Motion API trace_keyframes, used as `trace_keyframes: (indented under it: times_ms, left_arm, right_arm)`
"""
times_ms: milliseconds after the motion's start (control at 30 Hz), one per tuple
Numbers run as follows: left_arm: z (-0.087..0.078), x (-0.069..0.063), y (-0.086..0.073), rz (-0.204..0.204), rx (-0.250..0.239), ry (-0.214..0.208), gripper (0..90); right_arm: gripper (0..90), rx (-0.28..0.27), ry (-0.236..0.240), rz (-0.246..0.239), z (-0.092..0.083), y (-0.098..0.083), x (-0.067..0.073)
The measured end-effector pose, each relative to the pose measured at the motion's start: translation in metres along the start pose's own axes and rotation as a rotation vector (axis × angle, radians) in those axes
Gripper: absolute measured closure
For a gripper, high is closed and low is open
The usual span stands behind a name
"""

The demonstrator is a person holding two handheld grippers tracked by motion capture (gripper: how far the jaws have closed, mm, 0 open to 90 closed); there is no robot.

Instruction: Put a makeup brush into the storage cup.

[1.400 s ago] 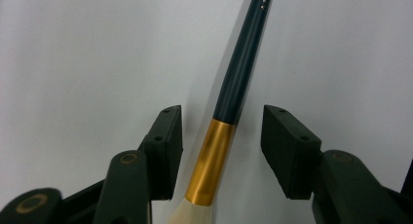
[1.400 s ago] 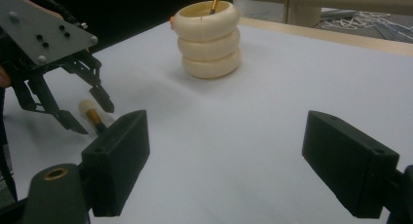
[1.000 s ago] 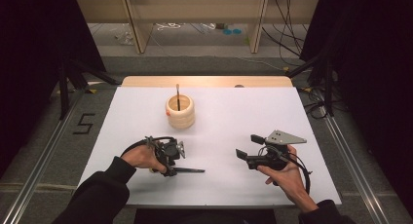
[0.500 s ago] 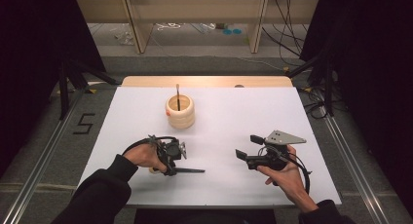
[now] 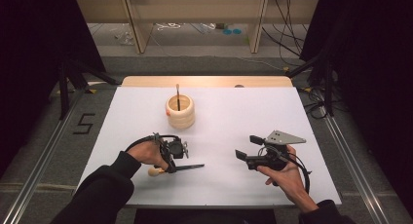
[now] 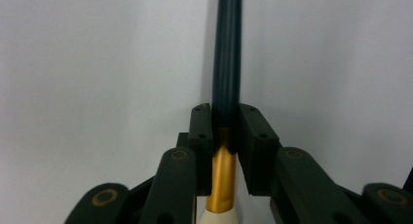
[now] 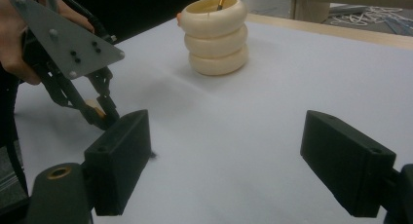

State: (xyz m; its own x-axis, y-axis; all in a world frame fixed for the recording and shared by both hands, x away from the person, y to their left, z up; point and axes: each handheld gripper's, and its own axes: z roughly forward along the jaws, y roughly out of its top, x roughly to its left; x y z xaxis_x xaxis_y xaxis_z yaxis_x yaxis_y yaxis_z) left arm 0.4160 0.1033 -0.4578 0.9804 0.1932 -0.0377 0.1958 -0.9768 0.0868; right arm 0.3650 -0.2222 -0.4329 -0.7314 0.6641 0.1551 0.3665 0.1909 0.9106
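Between the fingers of the left gripper a brush is clamped, lying flat on the white surface. The jaws have just been closing, and the pads are now seen pressed against the brush from both sides. The brush is made up of a dark, slender handle that runs forward from the fingers, a golden metal ferrule held right at the pads, and a pale cream tip behind them, toward the hand. In the high view the cream end is seen near the person's left hand, and the dark handle points toward the right gripper.

The fingers of the right gripper are spread wide apart, with nothing between them, and are held just above the surface.

Beyond both pairs of fingers, well apart from them, one cream holder built of three stacked rings is seen standing upright. One second brush is stood in it.

Counted in all: two brushes, one holder, two grippers.
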Motion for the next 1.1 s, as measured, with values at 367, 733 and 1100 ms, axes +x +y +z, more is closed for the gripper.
trace_keyframes:
  times_ms: [367,733,1100]
  left_arm:
    - [0.000,0.004,0.001,-0.016,0.005,-0.022,78.1]
    - [-0.010,0.003,-0.004,-0.040,-0.080,-0.065,78.3]
    - [-0.021,0.005,-0.009,-0.065,-0.130,-0.071,78.3]
  right_arm:
    - [19.9,0.012,0.013,0.010,0.000,0.000,0.001]
    - [20.0,0.022,0.000,-0.028,-0.001,0.001,0.002]
    - [20.3,0.001,0.002,-0.038,0.001,0.001,0.003]
